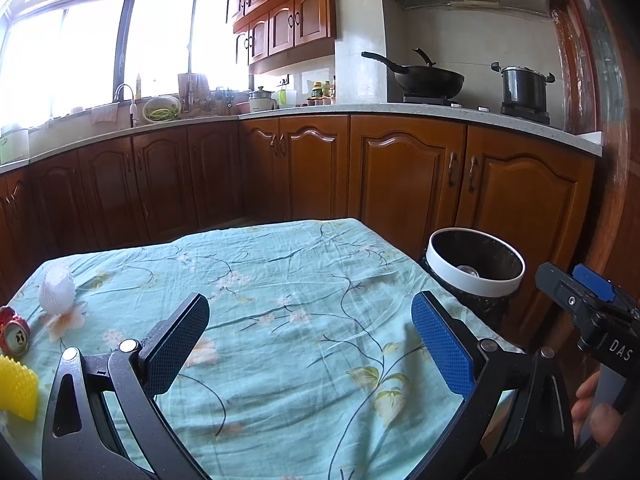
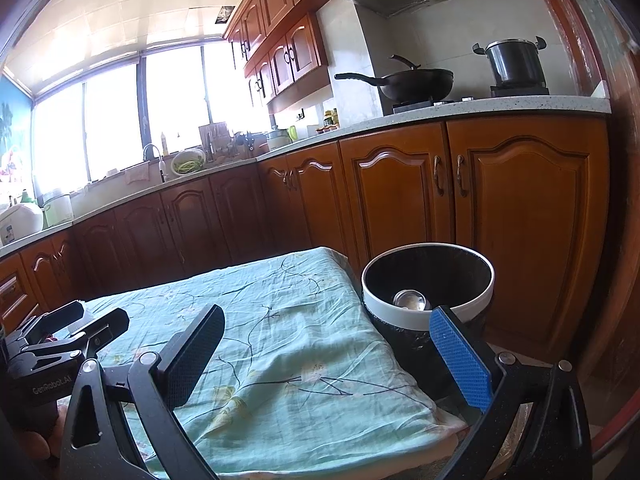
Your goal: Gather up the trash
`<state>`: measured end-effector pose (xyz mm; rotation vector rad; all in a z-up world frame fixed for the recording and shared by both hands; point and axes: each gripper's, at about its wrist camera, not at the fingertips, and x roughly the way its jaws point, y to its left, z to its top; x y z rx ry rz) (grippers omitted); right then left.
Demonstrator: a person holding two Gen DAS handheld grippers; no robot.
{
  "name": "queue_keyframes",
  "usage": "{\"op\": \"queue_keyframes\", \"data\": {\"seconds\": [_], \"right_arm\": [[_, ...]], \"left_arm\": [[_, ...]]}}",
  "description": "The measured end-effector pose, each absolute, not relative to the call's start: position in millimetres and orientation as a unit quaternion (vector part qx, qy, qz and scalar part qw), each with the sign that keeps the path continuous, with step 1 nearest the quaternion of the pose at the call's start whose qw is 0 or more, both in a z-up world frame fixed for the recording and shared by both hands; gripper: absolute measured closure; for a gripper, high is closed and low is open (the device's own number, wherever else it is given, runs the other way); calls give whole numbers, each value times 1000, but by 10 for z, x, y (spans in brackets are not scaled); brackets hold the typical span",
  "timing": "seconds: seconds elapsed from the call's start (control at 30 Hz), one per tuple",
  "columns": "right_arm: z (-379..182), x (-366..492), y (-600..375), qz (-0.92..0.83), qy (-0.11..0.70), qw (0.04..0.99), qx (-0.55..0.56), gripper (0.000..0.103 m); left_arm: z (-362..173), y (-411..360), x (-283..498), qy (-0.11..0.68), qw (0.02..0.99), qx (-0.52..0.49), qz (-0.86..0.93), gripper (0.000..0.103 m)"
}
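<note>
A white-rimmed trash bin point(image 1: 476, 270) point(image 2: 426, 280) stands off the table's far right corner, with a metal can point(image 2: 409, 300) lying inside it. On the table's left edge lie a white foam fruit net point(image 1: 57, 289), a crushed red can point(image 1: 14, 330) and a yellow spiky piece point(image 1: 18, 386). My left gripper point(image 1: 310, 320) hangs open over the middle of the cloth with nothing between its fingers. My right gripper point(image 2: 328, 336) is open and empty too, over the table's right corner just short of the bin. Each gripper shows at the edge of the other's view.
The table wears a light green floral cloth point(image 1: 280, 304) point(image 2: 260, 340). Brown kitchen cabinets point(image 1: 400, 172) run behind it, with a wok point(image 1: 426, 78) and a pot point(image 1: 524, 88) on the stove, and a sink point(image 1: 124, 100) under the window. A hand point(image 1: 592, 412) holds the right gripper.
</note>
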<state>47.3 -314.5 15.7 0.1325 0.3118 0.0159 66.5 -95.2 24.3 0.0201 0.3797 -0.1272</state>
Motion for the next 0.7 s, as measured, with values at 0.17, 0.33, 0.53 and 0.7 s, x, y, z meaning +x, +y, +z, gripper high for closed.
{"op": "queue_keyframes", "data": {"seconds": [0.17,0.33,0.53,0.7], "right_arm": [[158,472,-3144,8,155,986,66,0],[157,470,-3142,8,155,986,66,0],[157,472,-3143,10,153,986,65,0],[160,476,-3154,12,153,986,65,0]], "left_arm": [[244,-955,666,189,980,10,-63,0],[238,-954,666,190,980,10,-63,0],[229,-943,666,190,980,8,-60,0],[223,-934,668,192,980,6,-60,0]]}}
